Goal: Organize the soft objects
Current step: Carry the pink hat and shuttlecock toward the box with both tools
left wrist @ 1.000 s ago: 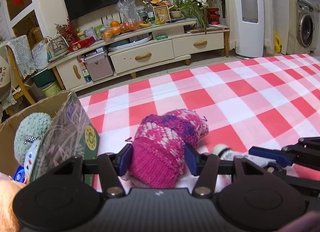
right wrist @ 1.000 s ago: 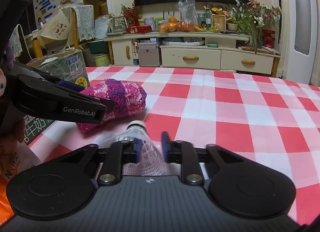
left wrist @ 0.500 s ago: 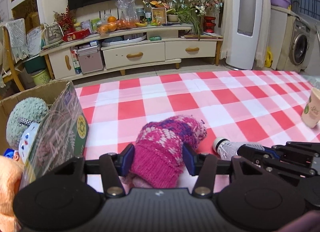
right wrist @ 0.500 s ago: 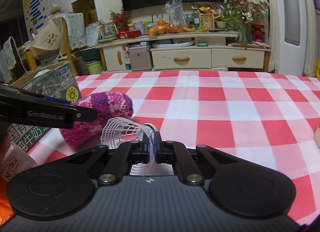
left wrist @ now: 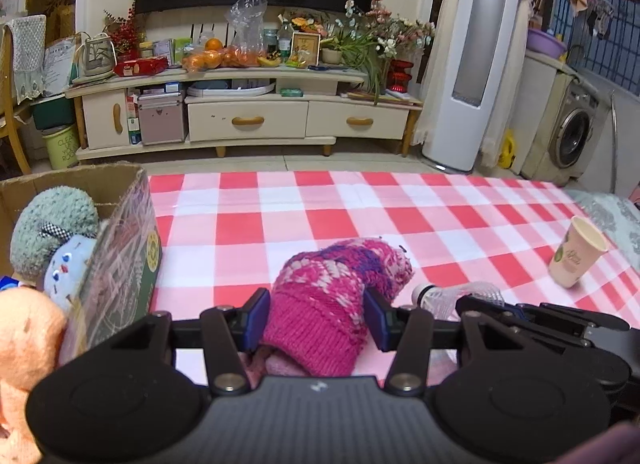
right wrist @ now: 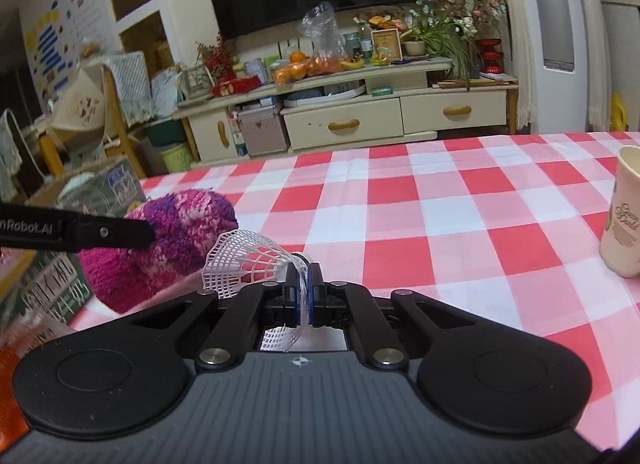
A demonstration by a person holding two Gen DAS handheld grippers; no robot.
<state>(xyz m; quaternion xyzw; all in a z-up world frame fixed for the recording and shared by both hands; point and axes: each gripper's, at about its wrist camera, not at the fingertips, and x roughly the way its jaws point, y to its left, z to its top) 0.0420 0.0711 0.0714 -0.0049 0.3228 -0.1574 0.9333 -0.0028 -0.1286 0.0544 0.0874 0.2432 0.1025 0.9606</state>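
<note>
My left gripper (left wrist: 316,318) is shut on a pink and purple knitted mitten (left wrist: 332,288), its blue pads pressing the cuff from both sides. The mitten's tip points away over the checked tablecloth (left wrist: 360,216); I cannot tell whether it touches the cloth. My right gripper (right wrist: 305,288) is shut on the net skirt of a white plastic shuttlecock (right wrist: 248,260), held tilted above the table just right of the mitten (right wrist: 172,240). In the left wrist view the shuttlecock (left wrist: 452,296) and the right gripper (left wrist: 484,304) show at the lower right.
A cardboard box (left wrist: 124,248) stands at the table's left edge, holding a teal plush (left wrist: 52,224), a blue toy and an orange plush (left wrist: 24,340). A paper cup (left wrist: 576,252) stands at the right, also in the right wrist view (right wrist: 624,220). A TV cabinet lies beyond the table.
The right gripper closed on the shuttlecock and raised it off the cloth, tipping it sideways. Both grippers rose and rolled, the left keeping its hold on the mitten. The paper cup came into view.
</note>
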